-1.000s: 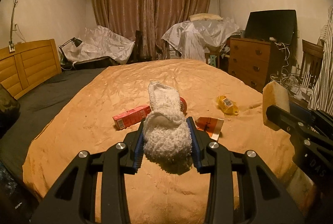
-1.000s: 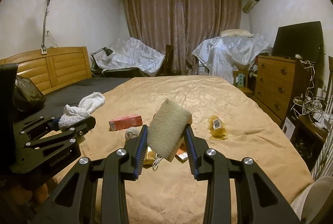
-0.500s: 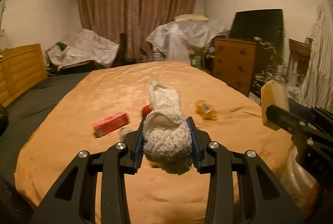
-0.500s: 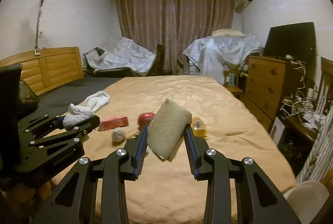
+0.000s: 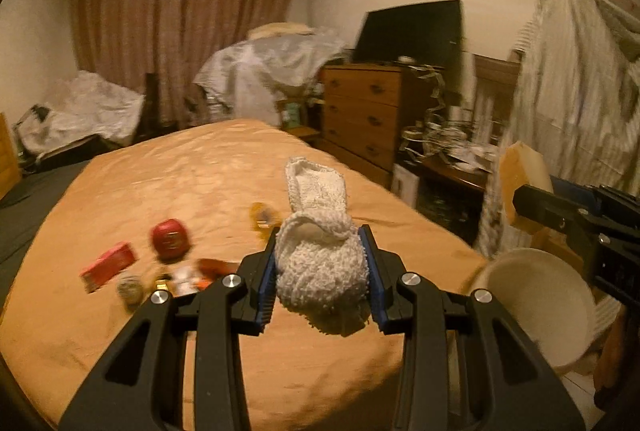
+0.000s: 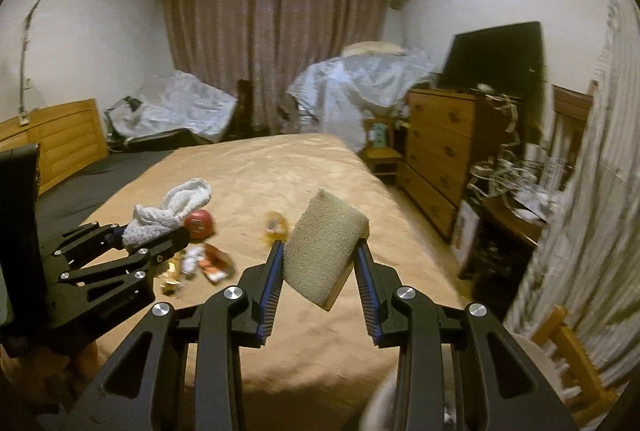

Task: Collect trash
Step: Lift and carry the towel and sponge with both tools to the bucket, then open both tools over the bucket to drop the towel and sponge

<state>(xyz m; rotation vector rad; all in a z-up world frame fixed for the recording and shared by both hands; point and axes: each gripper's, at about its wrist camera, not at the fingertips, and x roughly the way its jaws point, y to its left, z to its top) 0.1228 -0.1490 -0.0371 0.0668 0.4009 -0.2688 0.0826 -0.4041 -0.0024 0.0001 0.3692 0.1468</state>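
My left gripper [image 5: 320, 271] is shut on a white fluffy cloth [image 5: 320, 255] and holds it above the orange bedspread [image 5: 180, 183]; it also shows in the right wrist view [image 6: 156, 231]. My right gripper [image 6: 320, 263] is shut on a tan sponge [image 6: 324, 247], which shows at the right of the left wrist view [image 5: 520, 187]. Trash lies on the bed: a red box [image 5: 108, 265], a red round lid [image 5: 170, 239], a yellow wrapper [image 5: 262, 215], and small wrappers [image 6: 208, 263].
A white bin [image 5: 532, 303] stands off the bed's right edge, below my right gripper. A wooden dresser [image 5: 368, 119] with a dark TV [image 5: 412, 31] stands at the right. Hanging clothes [image 5: 572, 91] and cluttered cables [image 6: 508, 171] fill the right side.
Both grippers have swung to the right with their loads still held. The white bin has come into view at the right. The trash on the bed now sits further left.
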